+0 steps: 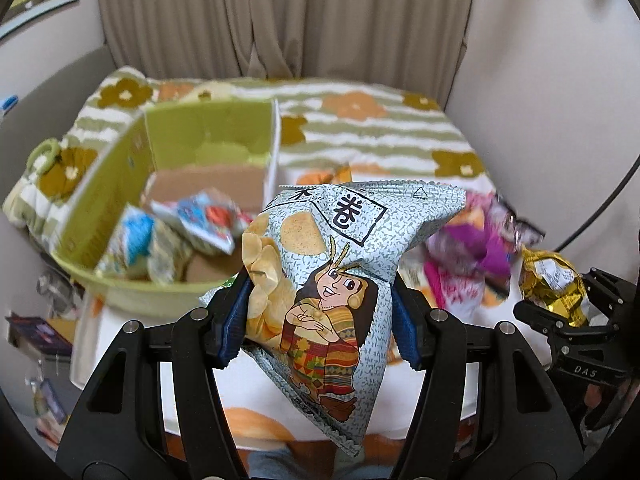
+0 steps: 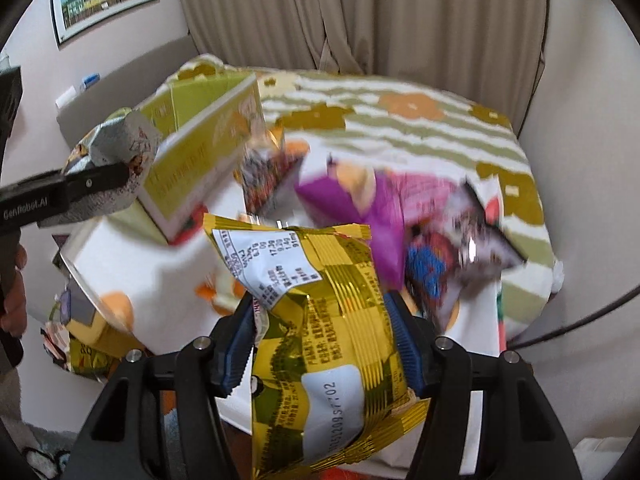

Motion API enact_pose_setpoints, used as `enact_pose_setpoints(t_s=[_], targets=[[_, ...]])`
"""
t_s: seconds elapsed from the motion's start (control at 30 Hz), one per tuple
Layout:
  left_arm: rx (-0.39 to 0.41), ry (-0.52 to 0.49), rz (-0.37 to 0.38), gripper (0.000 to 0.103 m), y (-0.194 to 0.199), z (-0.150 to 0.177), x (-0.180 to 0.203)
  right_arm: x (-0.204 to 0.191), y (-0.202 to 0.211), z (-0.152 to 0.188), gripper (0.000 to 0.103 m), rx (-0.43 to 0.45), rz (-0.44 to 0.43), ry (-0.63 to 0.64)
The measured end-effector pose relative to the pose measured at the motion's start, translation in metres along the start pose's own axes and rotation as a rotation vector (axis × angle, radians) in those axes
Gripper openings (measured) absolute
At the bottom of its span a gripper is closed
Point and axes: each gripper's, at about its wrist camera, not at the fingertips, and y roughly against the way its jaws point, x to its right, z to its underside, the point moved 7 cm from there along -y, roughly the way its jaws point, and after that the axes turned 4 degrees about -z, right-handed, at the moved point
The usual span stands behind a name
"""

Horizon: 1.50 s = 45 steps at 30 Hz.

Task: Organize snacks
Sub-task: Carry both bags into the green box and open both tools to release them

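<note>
My left gripper (image 1: 320, 320) is shut on a grey-blue snack bag (image 1: 332, 264) with a cartoon woman, held in the air in front of the green cardboard box (image 1: 120, 184). The box holds several small snack packs (image 1: 168, 236). My right gripper (image 2: 324, 340) is shut on a gold snack bag (image 2: 320, 332), held above the bed. In the left wrist view the right gripper (image 1: 568, 320) and its gold bag (image 1: 552, 280) show at the far right. In the right wrist view the left gripper (image 2: 80, 188) with the grey bag (image 2: 116, 140) shows at the left, beside the green box (image 2: 200, 152).
A pile of loose snack bags, purple and pink (image 1: 472, 248), lies on the flowered bedspread (image 1: 380, 128) right of the box; the pile also shows in the right wrist view (image 2: 384, 216). Beige curtains (image 1: 280, 16) hang behind. Clutter lies on the floor at left (image 1: 40, 332).
</note>
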Motion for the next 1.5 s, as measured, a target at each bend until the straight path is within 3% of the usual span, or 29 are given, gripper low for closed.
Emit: enact_pose_setpoints(t_s=[0.37,0.53,0.7,0.97,1.07,1.1,1.13,1.5], targets=[[0.089,0.028,-0.008,0.057,0.011,-0.093,-0.091,-0.074,-0.010,-0.125,0.057,0.115,-0.034,-0.012],[0.096,0.032,-0.035,0.057,-0.007,-0.131,-0.144,-0.113,-0.032,-0.173,0.057,0.134,-0.043,-0.032],[0.049,0.028,-0.038,0.057,-0.044,-0.153,-0.191,-0.145,-0.065,-0.214,0.058,0.124,-0.063,-0.087],[-0.055,0.012,-0.003,0.058,-0.115,-0.157,-0.220,-0.174,-0.117,-0.243,0.058,0.076,-0.066,-0.156],[-0.092,0.029,0.013,0.076,-0.134,-0.154,-0.222,-0.178,-0.130,-0.246,0.057,0.057,-0.063,-0.165],[-0.102,0.039,0.013,0.093,-0.139,-0.153,-0.224,-0.178,-0.134,-0.247,0.057,0.050,-0.063,-0.168],[-0.101,0.045,0.013,0.100,-0.140,-0.151,-0.225,-0.179,-0.137,-0.248,0.057,0.046,-0.065,-0.168],[-0.137,0.086,-0.031,0.100,-0.126,-0.124,-0.239,-0.184,-0.166,-0.256,0.058,-0.016,-0.145,-0.127]])
